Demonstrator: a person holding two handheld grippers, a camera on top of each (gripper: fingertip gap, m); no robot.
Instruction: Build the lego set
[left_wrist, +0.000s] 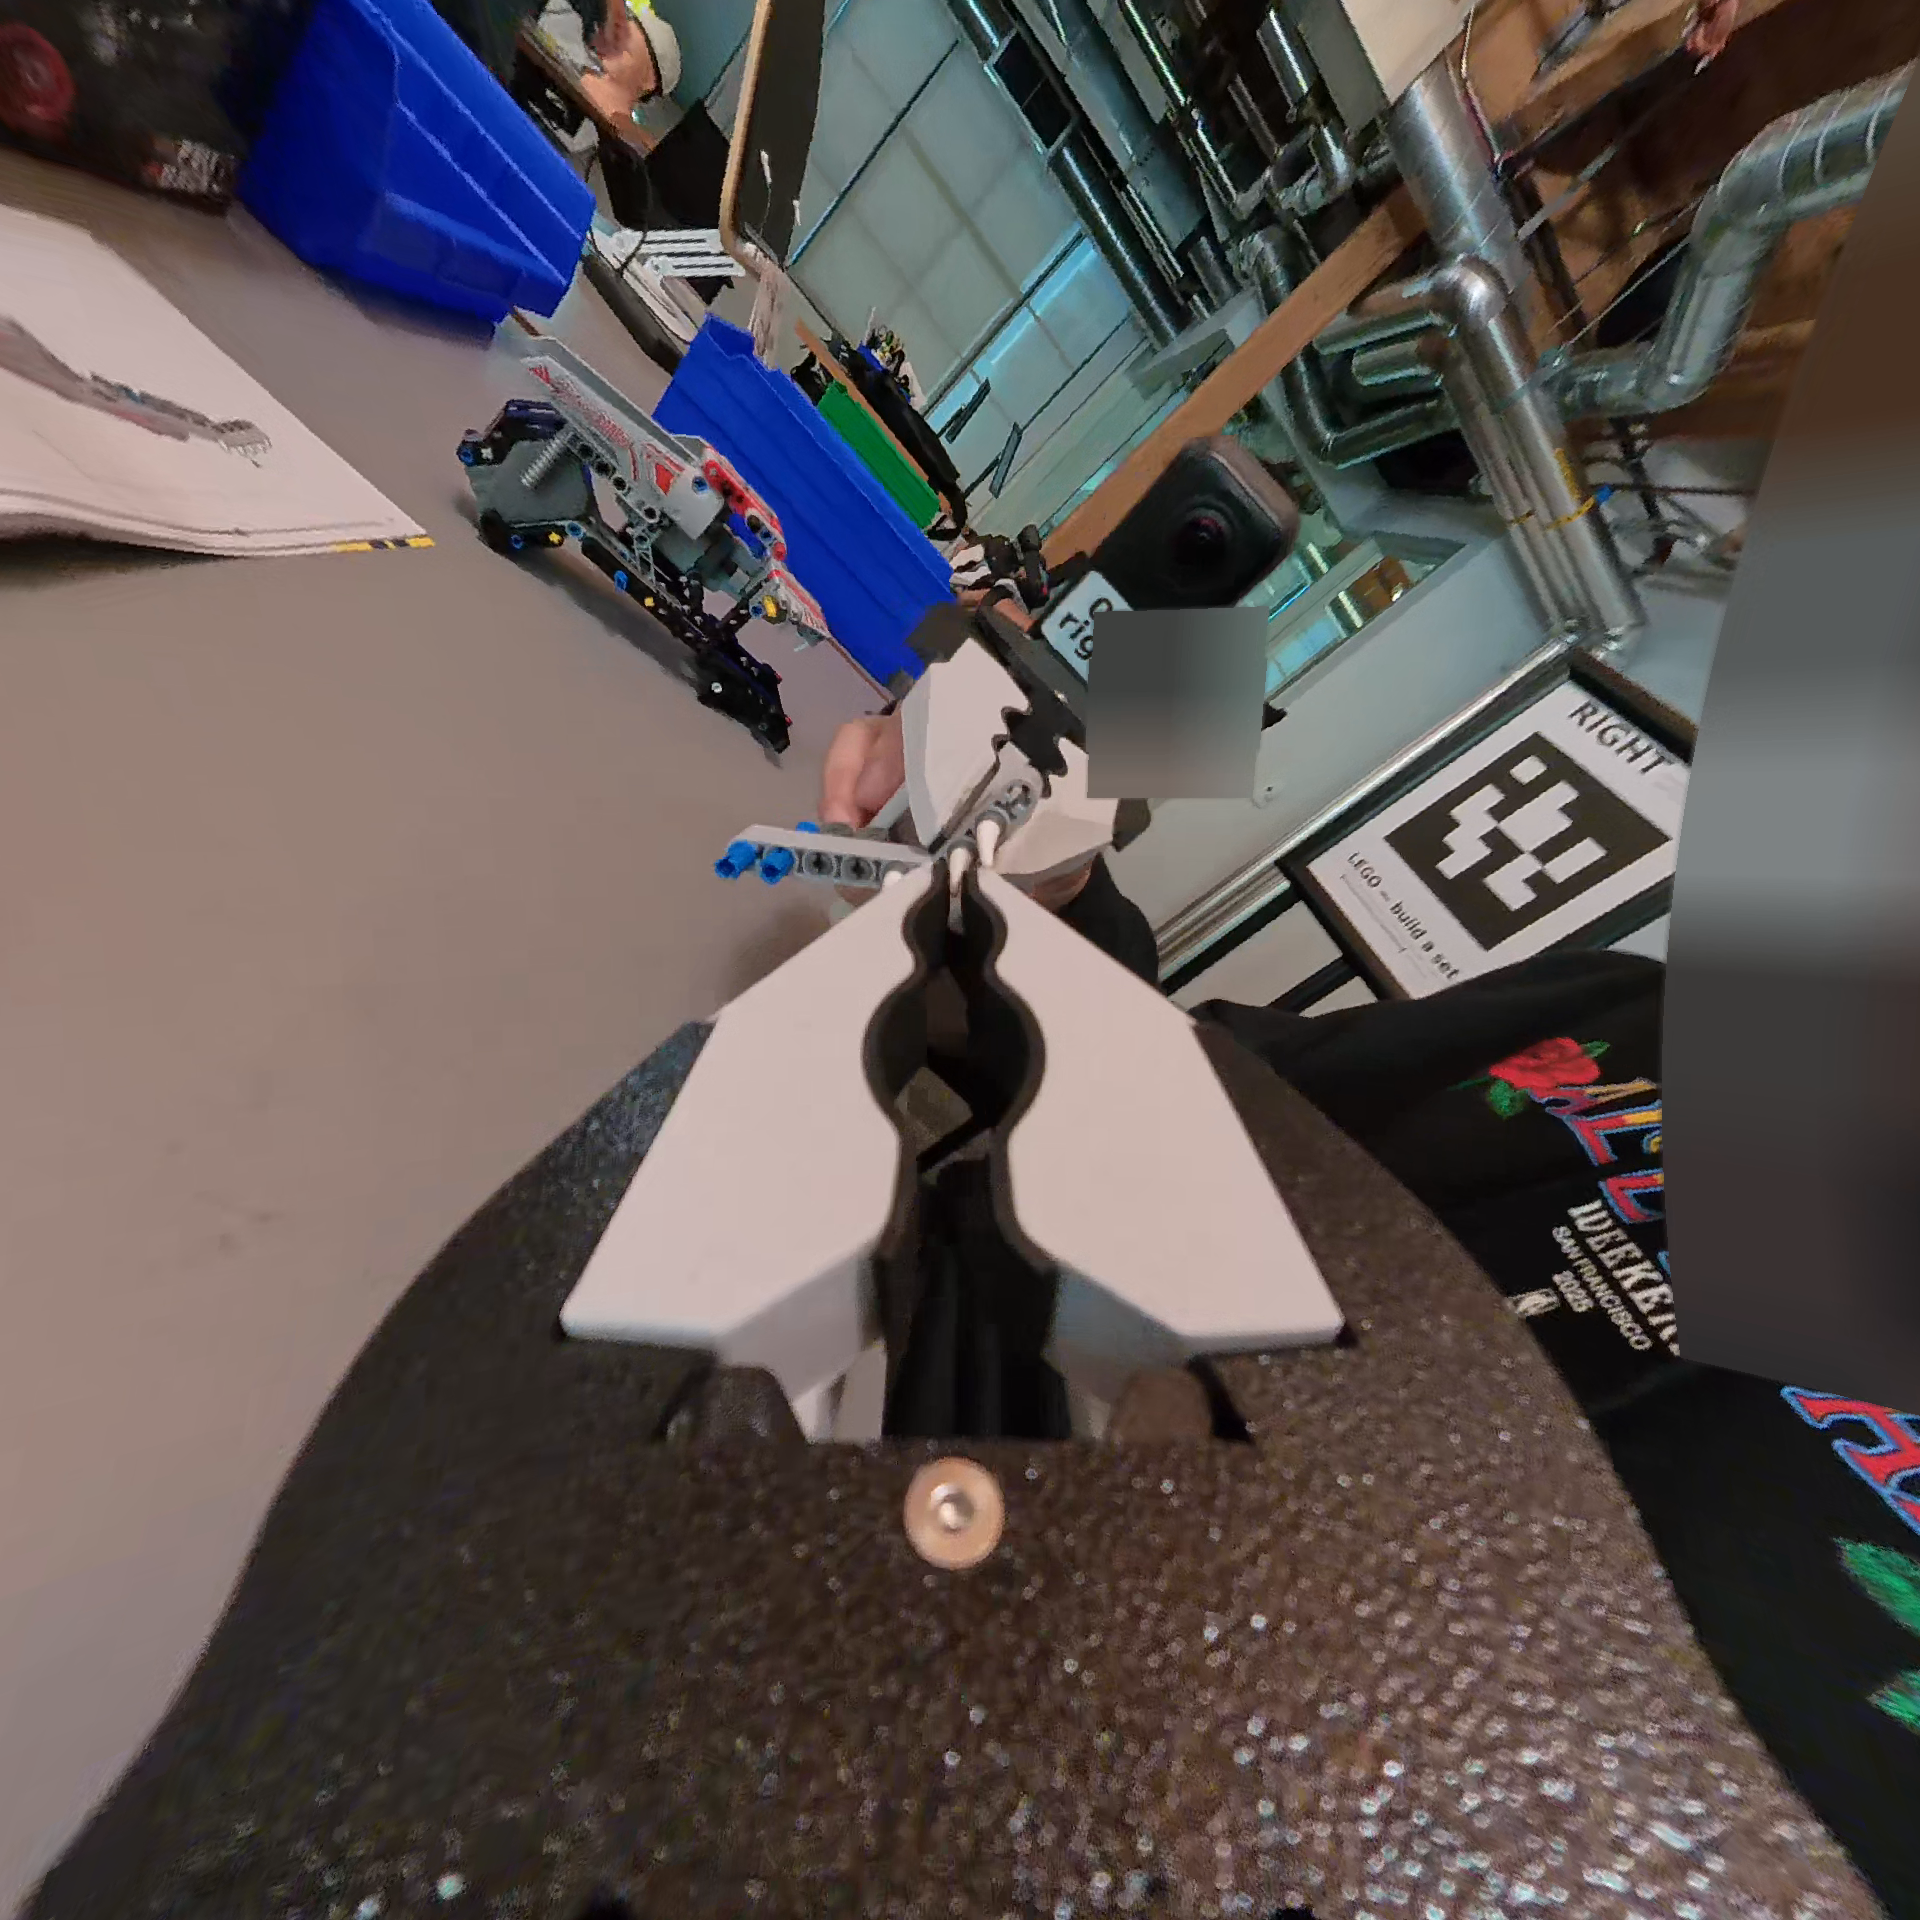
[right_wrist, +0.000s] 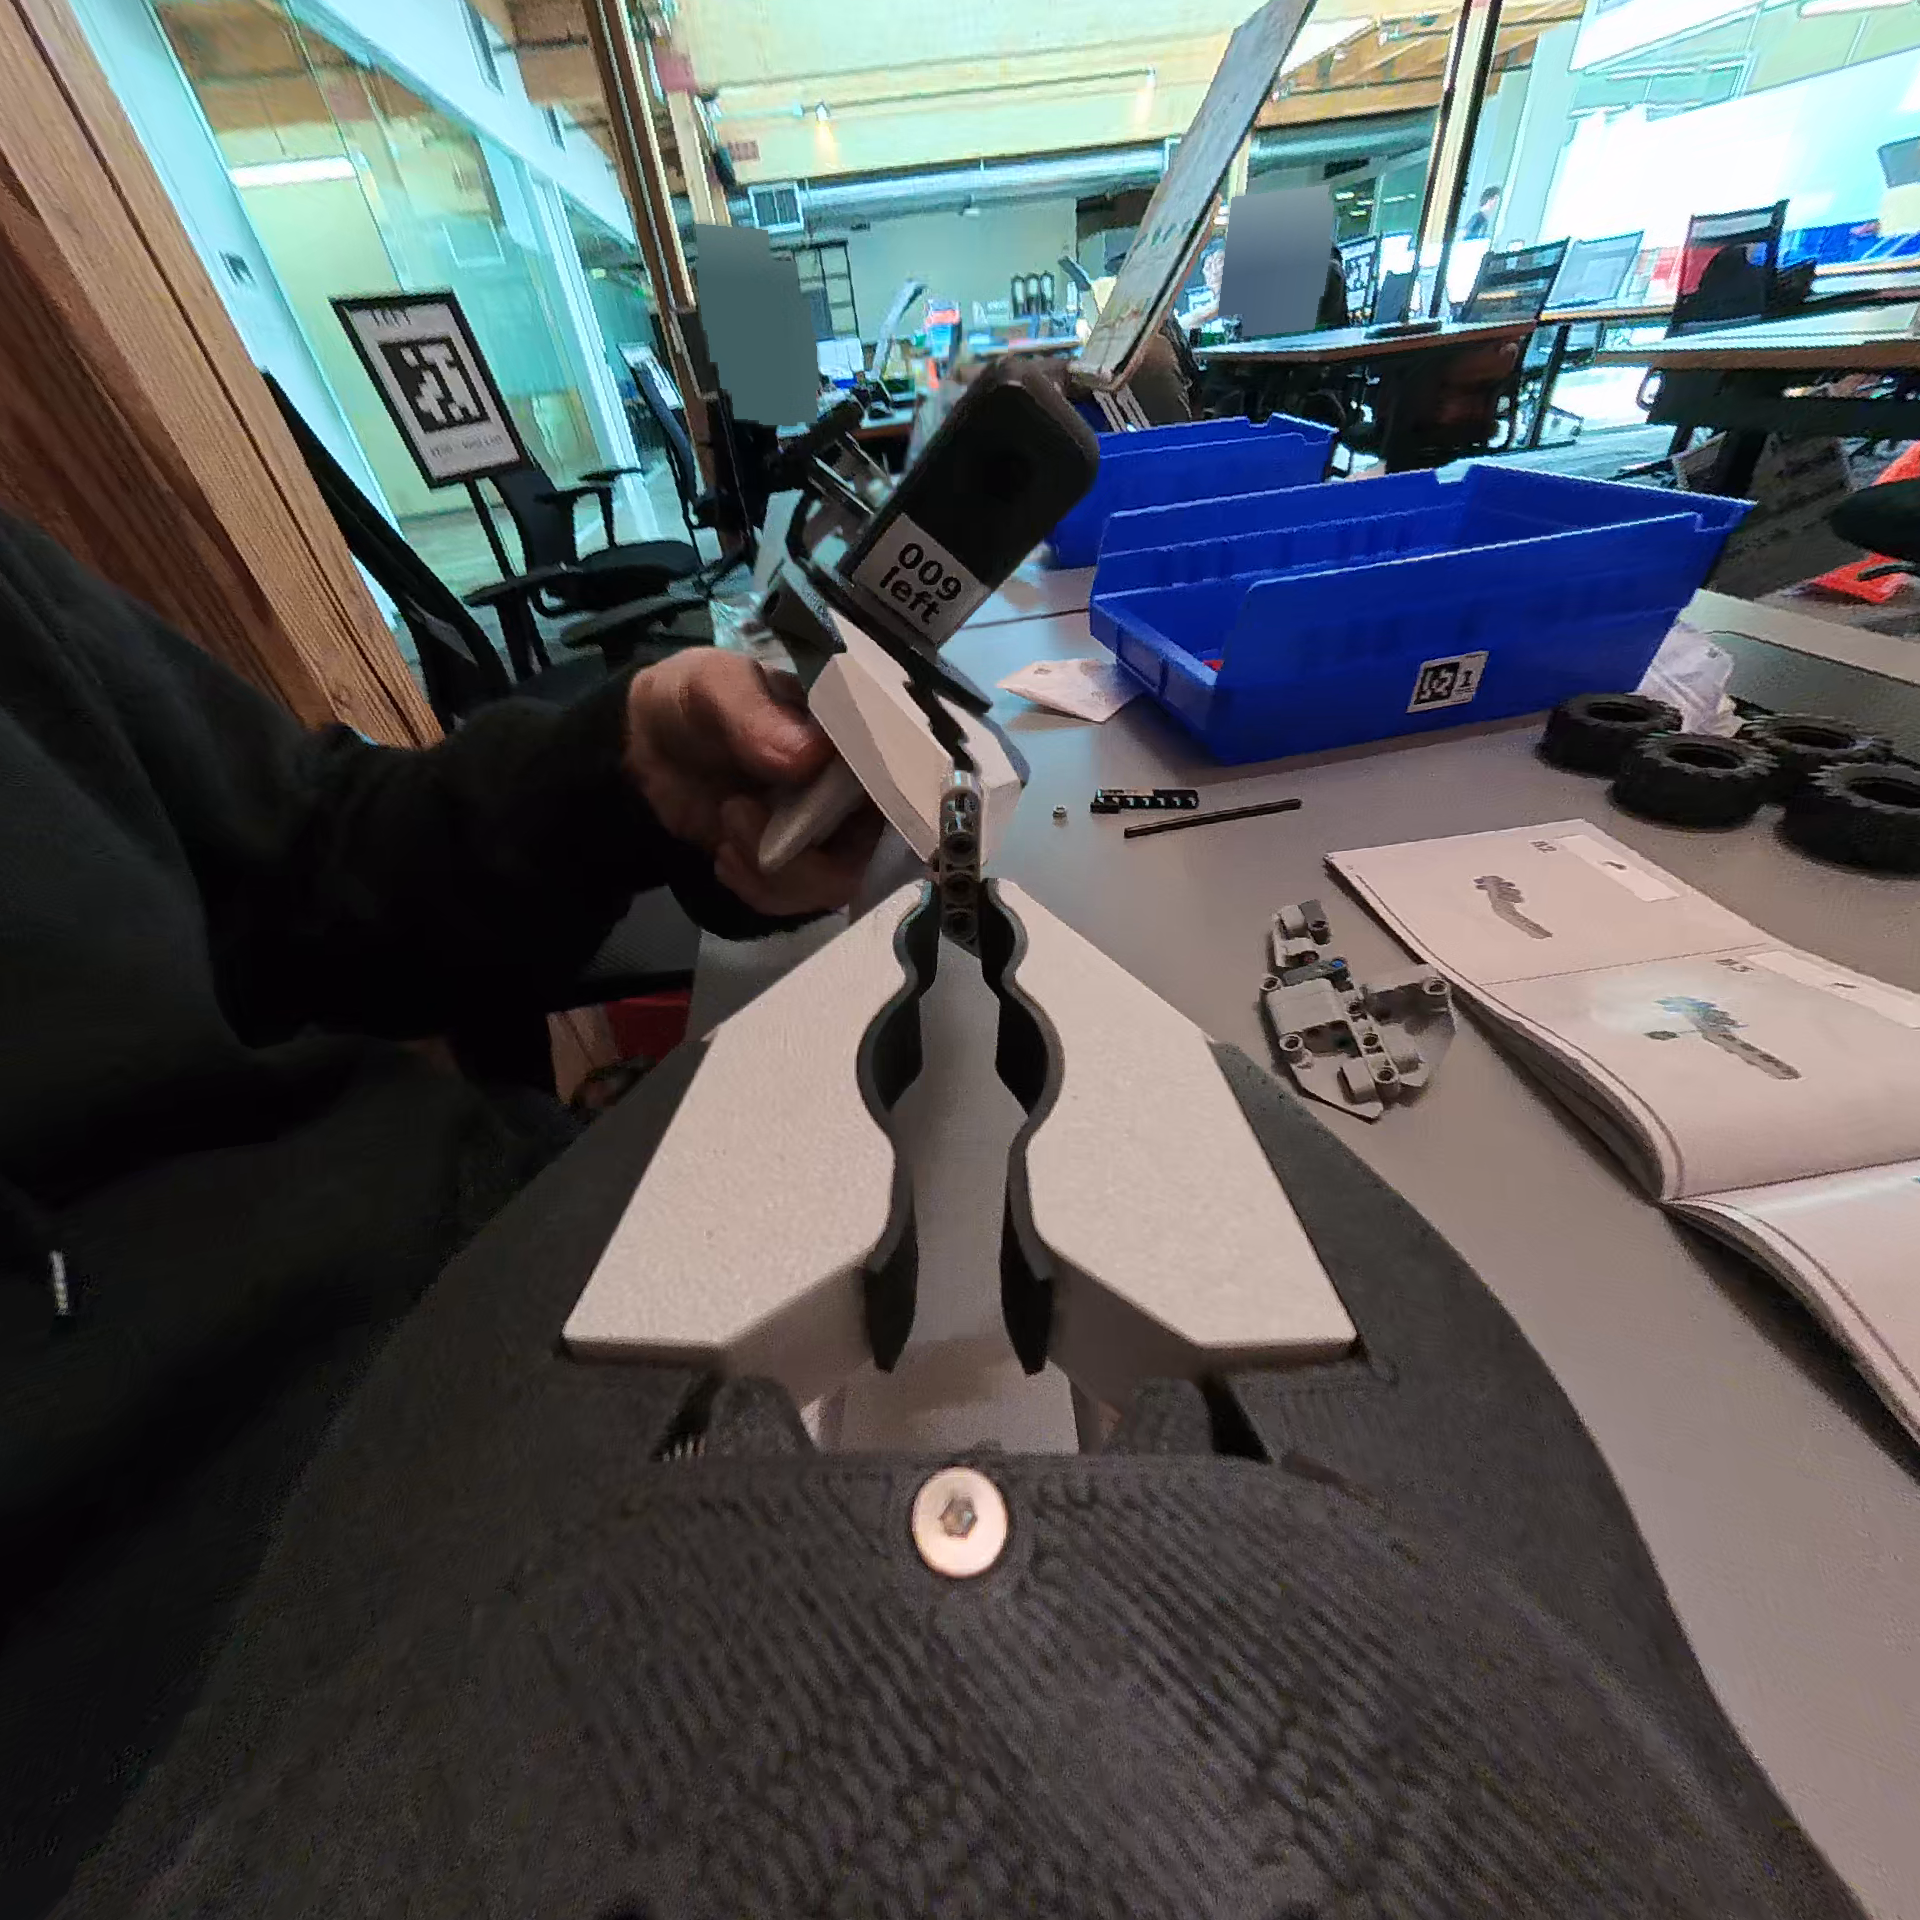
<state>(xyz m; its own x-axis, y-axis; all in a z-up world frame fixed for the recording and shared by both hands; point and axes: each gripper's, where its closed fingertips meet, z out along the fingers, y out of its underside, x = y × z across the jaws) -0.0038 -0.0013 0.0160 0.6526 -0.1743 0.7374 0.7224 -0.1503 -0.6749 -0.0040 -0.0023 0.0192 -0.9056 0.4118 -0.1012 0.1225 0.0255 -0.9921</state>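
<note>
Pin insertion into beam, held in mid-air above the desk.

Right gripper has jaws clamped on the grey beam; left gripper has jaws closed on a white pin. Recommended: align pin squarely with hole, press straight, keep beam steady.
</note>
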